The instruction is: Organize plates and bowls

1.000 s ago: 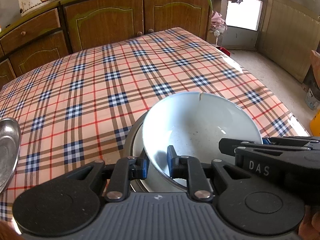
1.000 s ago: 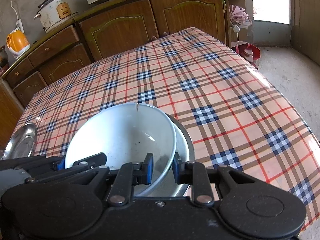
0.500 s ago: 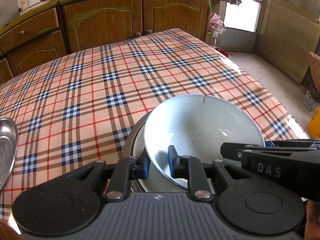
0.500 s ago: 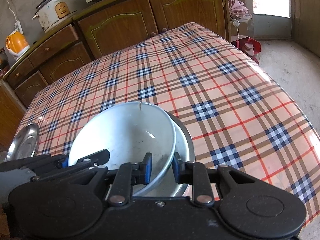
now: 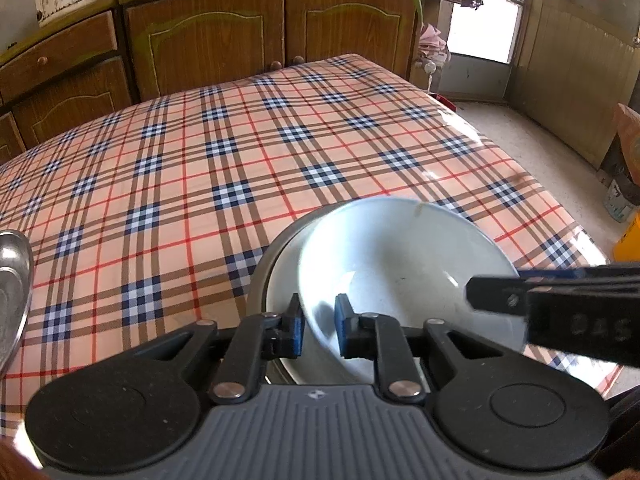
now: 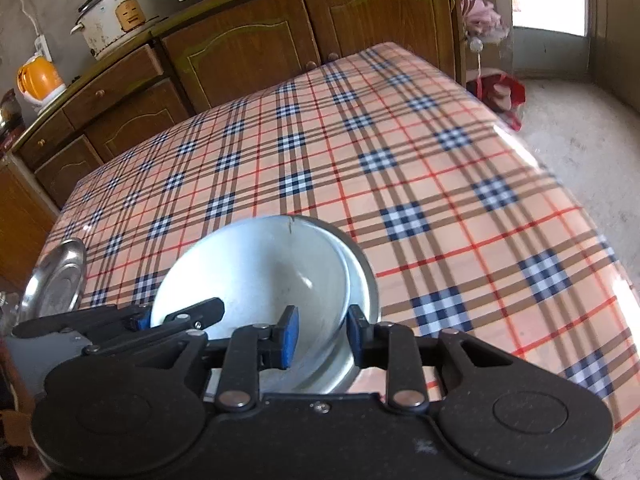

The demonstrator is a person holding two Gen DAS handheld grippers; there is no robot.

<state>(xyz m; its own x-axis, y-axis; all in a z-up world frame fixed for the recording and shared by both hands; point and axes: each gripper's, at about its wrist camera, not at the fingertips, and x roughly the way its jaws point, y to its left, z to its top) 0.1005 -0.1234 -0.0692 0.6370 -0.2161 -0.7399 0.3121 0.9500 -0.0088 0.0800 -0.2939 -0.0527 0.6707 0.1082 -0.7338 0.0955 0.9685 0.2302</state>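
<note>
A white bowl (image 5: 400,264) with a chipped far rim sits tilted inside a steel bowl (image 5: 259,276), near the front edge of the checked table. My left gripper (image 5: 318,330) is shut on the white bowl's near rim, with one blue pad inside and one outside. My right gripper (image 6: 322,334) is opening. Its jaws straddle the right side of the white bowl (image 6: 260,272) and the steel bowl's rim (image 6: 370,280), and the pads no longer press on them. Each gripper shows in the other's view, the right gripper (image 5: 496,292) at the right and the left gripper (image 6: 176,316) at the left.
A steel plate (image 6: 56,280) lies at the table's left edge, also visible in the left wrist view as the steel plate (image 5: 12,280). Wooden cabinets (image 5: 208,36) stand behind the table, with a rice cooker (image 6: 116,16) and an orange kettle (image 6: 38,80) on top. The table's right edge drops to the floor.
The right gripper's jaws have spread apart and let go of the bowl's rim. The left gripper has stayed clamped on the rim, and the bowl has barely shifted.
</note>
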